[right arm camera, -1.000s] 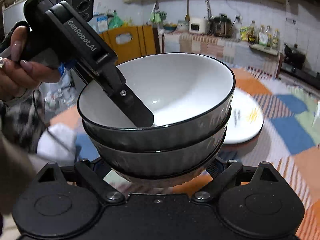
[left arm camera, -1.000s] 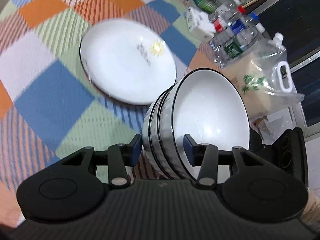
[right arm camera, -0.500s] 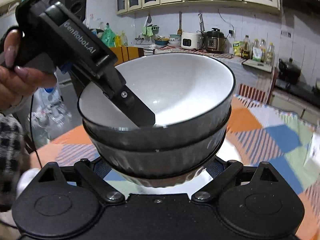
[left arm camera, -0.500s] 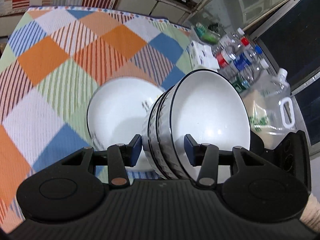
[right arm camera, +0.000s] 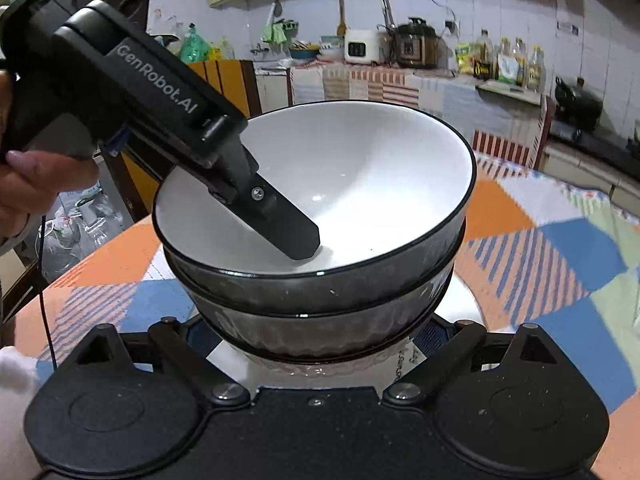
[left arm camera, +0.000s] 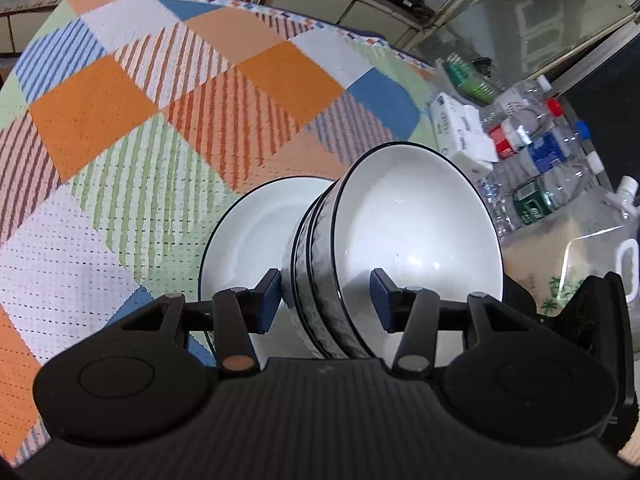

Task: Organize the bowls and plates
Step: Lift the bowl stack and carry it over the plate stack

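A stack of nested bowls [left arm camera: 400, 248], white inside and grey ribbed outside, is held over a white plate [left arm camera: 248, 236] on the checked tablecloth. My left gripper [left arm camera: 326, 292] is shut on the stack's rim, one finger inside the top bowl and one outside. In the right wrist view the stack [right arm camera: 320, 240] fills the middle and the left gripper's finger [right arm camera: 280, 224] reaches into the top bowl. My right gripper [right arm camera: 320, 344] grips the stack's base from both sides. The plate [right arm camera: 460, 304] shows just beneath the stack.
Plastic water bottles [left arm camera: 540, 160], a white box [left arm camera: 456, 128] and a clear pouch [left arm camera: 580, 248] lie past the table's right edge. A kitchen counter with appliances [right arm camera: 400, 48] and a wooden chair [right arm camera: 224, 84] stand behind.
Both grippers carried the bowl stack toward the plate. The stack has come down over the plate, which now lies directly under it.
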Demonstrator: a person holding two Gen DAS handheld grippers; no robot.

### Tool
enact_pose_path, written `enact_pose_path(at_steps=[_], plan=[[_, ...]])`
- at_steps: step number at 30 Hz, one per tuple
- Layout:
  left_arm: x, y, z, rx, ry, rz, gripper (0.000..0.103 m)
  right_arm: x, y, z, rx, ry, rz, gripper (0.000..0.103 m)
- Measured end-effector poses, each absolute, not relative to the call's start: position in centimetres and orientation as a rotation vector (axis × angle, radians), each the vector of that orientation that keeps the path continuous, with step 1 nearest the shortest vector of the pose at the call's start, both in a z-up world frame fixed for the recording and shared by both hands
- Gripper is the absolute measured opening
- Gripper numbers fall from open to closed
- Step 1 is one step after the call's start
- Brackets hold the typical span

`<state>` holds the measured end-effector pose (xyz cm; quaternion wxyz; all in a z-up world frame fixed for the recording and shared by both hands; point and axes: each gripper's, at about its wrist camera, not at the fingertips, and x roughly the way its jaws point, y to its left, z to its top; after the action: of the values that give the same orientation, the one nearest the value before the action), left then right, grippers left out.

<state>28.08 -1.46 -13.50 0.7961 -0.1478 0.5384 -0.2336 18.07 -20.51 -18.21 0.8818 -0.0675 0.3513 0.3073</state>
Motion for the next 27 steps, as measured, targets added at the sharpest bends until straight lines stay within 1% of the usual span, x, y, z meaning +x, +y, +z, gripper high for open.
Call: enact_pose_path(at_steps=[5,14,21,27], plan=[[28.4,-1.7,-15.0,-0.308,1.182,-0.496,0.046,18.3,-20.5,-19.7,-0.108,0.771,0.632,0.097],[28.4,-1.8,-16.4,-0.324,1.190,-0.491,0.046,18.3,-20.3,-20.7,-0.135,0.789,0.619,0.097],[27.8,-1.7,-16.5,-0.341,1.164,-0.478,0.046,17.8,-20.6,-21.0,-0.132,0.771,0.630,0.097],[26.6,-1.7,-16.3,-0.338,1.122,-0.445,0.048,17.2,-20.1,-20.5,-0.133,0.797,0.556,0.097]])
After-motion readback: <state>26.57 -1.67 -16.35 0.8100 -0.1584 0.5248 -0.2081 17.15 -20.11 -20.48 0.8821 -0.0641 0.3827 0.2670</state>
